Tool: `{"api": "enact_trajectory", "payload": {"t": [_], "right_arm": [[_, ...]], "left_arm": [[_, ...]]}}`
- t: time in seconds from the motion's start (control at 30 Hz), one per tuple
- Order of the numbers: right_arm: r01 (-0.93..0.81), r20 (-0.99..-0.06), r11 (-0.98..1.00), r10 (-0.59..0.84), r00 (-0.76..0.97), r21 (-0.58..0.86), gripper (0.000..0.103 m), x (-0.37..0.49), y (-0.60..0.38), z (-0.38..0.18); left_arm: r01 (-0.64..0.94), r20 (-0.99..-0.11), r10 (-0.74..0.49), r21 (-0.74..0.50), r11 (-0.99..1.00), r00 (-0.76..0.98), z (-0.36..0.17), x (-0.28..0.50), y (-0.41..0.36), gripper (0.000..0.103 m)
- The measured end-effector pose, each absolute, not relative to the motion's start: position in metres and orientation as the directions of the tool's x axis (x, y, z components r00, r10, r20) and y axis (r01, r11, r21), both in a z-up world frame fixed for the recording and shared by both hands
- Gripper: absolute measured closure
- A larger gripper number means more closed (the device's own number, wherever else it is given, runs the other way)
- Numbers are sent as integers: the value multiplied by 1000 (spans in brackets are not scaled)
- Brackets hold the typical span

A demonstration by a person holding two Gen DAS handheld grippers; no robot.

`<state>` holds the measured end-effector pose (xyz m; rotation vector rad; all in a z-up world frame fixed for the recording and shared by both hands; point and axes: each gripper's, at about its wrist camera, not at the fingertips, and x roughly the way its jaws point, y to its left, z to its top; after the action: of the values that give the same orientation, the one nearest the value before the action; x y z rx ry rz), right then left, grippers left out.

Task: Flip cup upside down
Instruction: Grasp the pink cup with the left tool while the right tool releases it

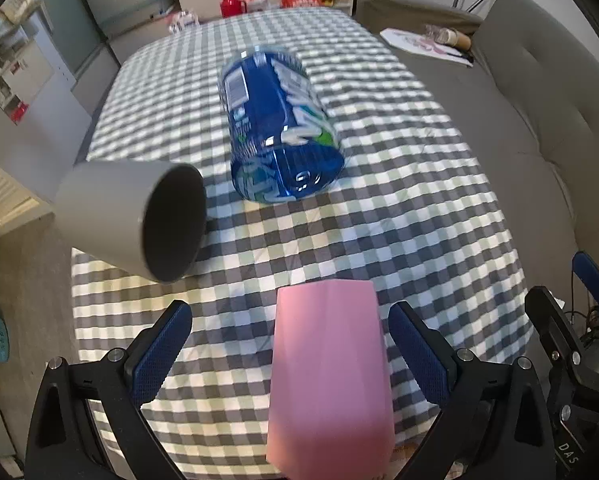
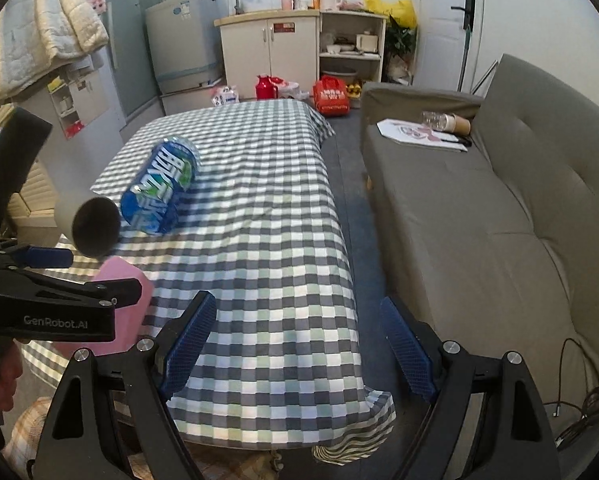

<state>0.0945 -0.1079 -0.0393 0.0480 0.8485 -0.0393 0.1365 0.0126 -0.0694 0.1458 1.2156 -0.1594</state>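
Note:
A pink cup (image 1: 328, 372) stands on the checked tablecloth (image 1: 399, 208) near the front edge, its narrower flat end up. My left gripper (image 1: 291, 344) is open, one finger on each side of the cup, not touching it. In the right wrist view the pink cup (image 2: 135, 292) shows at the left, partly hidden behind the left gripper's body (image 2: 55, 300). My right gripper (image 2: 295, 344) is open and empty above the table's front right part.
A grey cup (image 1: 139, 216) lies on its side at the left edge, mouth toward me. A blue plastic bottle (image 1: 279, 128) lies on its side mid-table. A grey sofa (image 2: 479, 220) stands to the right, with a floor gap between.

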Motion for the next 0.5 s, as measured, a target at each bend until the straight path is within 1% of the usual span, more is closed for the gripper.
{"api": "enact_trajectory", "payload": {"t": [0.1, 0.13, 0.2, 0.23, 0.3, 0.5], "right_arm": [[58, -759, 998, -15, 651, 30, 19, 98, -109, -46], [59, -760, 998, -14, 650, 32, 19, 99, -109, -47], [61, -763, 998, -12, 646, 36, 19, 101, -108, -49], [60, -764, 997, -10, 645, 37, 19, 102, -107, -49], [56, -763, 998, -7, 647, 39, 19, 101, -105, -48], [48, -741, 998, -4, 672, 38, 19, 95, -97, -35]], "left_arm": [[203, -952, -59, 3, 979, 300, -79, 142, 12, 3], [204, -955, -72, -13, 979, 287, -81, 142, 13, 5], [213, -958, -103, -45, 976, 267, -84, 141, 12, 27], [217, -958, -124, -68, 974, 259, -84, 140, 12, 32], [223, -954, -153, -95, 970, 257, -81, 137, 11, 46], [219, -921, -171, -97, 971, 351, -58, 128, 23, 46]]}}
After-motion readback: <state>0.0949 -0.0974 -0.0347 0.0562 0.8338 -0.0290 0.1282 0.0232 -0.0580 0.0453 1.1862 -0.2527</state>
